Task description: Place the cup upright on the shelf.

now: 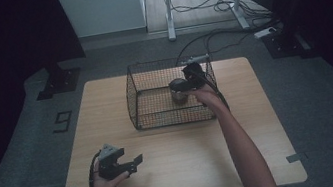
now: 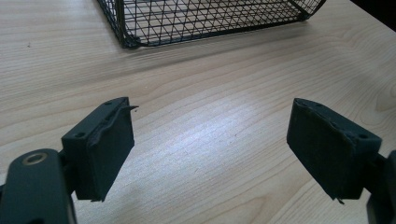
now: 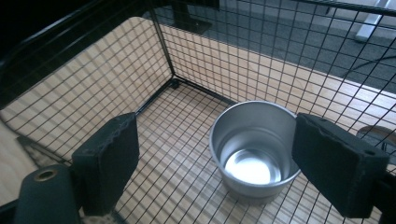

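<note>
A black wire basket (image 1: 158,116) stands on the far middle of the wooden table (image 1: 186,166). Inside it, toward the right side, a shiny metal cup (image 3: 254,147) sits upright and empty on the basket floor (image 3: 187,158); from above it is the cup (image 1: 178,96) below the hand. My right gripper (image 1: 188,81) reaches into the basket from above and is open (image 3: 224,154), its jaws wide, the cup partly between them, untouched. My left gripper (image 1: 132,162) rests low near the table's front left, open (image 2: 210,144), over bare wood.
The basket's near corner (image 2: 128,42) lies a short way ahead of the left gripper. Beyond the table are a dark stand base (image 1: 57,83), a white desk frame (image 1: 168,7) and cables (image 1: 226,38) on the grey floor.
</note>
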`<state>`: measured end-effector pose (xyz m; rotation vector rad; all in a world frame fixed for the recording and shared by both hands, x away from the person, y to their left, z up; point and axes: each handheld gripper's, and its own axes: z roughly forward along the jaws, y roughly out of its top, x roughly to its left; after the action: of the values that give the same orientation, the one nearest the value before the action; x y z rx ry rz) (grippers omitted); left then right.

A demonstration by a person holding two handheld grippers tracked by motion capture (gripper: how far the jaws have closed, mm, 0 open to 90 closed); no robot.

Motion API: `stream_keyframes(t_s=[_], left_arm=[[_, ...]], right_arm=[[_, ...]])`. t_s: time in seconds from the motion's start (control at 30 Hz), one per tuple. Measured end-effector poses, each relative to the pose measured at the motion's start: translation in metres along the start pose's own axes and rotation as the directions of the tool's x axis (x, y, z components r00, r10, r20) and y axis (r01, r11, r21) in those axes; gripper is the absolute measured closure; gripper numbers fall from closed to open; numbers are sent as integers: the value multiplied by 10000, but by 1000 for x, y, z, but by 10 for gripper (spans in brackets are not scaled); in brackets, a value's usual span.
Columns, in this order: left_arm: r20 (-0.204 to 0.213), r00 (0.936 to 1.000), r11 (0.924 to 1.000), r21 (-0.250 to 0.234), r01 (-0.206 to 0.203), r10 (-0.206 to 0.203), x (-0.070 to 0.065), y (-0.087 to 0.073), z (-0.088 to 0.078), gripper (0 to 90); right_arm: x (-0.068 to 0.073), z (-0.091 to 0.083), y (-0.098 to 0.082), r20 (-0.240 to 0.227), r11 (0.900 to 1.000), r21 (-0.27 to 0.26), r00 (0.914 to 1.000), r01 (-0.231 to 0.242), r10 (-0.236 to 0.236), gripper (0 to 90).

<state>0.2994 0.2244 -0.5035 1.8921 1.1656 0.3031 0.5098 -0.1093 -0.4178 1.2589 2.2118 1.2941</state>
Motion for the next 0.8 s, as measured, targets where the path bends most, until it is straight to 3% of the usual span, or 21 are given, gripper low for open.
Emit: stream_keyframes(t_s=[0.4,0.7,0.8], left_arm=[[-12,10000,10000,-32,-34,34,-1,1,-2,151],[-33,10000,10000,3,-70,70,-2,1,-1,151],[-42,9999,9999,20,-121,121,-3,1,0,151]], right_arm=[[16,-41,-26,-223,9976,-549,9988,415,-427,186],[18,-82,-65,-271,9928,-1069,9980,547,-579,205],[18,-88,-74,-232,9925,-1086,9980,563,-591,205]])
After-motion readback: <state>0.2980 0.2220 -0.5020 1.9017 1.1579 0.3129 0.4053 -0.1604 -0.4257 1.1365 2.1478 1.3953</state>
